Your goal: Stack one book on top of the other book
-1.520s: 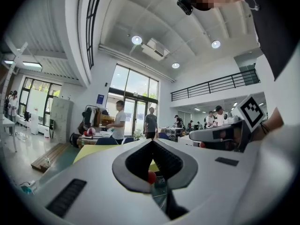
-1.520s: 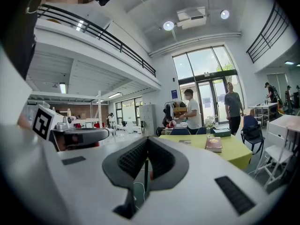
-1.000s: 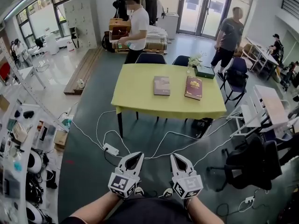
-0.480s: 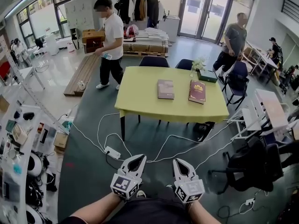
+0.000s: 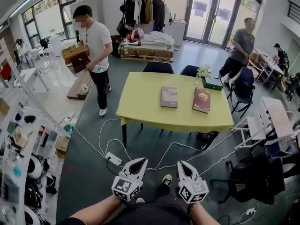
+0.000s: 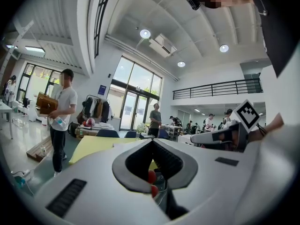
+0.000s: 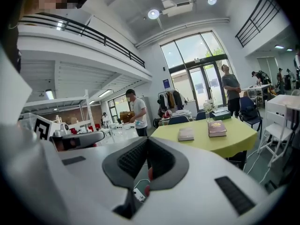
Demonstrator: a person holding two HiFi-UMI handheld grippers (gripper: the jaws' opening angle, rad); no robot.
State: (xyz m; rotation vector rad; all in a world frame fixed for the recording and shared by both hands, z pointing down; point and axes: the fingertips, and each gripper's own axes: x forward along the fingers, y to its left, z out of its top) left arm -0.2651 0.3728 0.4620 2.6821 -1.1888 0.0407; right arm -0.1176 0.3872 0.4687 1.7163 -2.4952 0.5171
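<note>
Two books lie side by side on the yellow-green table (image 5: 140,102): a grey-brown book (image 5: 169,97) on the left and a dark red book (image 5: 202,100) to its right, apart from each other. The right gripper view shows the same pair, the grey-brown book (image 7: 186,134) and the dark red book (image 7: 217,128). My left gripper (image 5: 139,162) and right gripper (image 5: 181,165) hang low at the bottom of the head view, well short of the table. Both are shut with nothing between the jaws.
White cables and a power strip (image 5: 114,159) trail over the floor between me and the table. A person carrying a box (image 5: 92,50) walks at the left; another person (image 5: 240,48) stands at the back right. Chairs (image 5: 157,67), a flower vase (image 5: 203,73) and white furniture (image 5: 274,123) surround the table.
The table has come closer in the head view as I moved toward it. The person with the box has walked from behind the table to the left. Both grippers stay shut.
</note>
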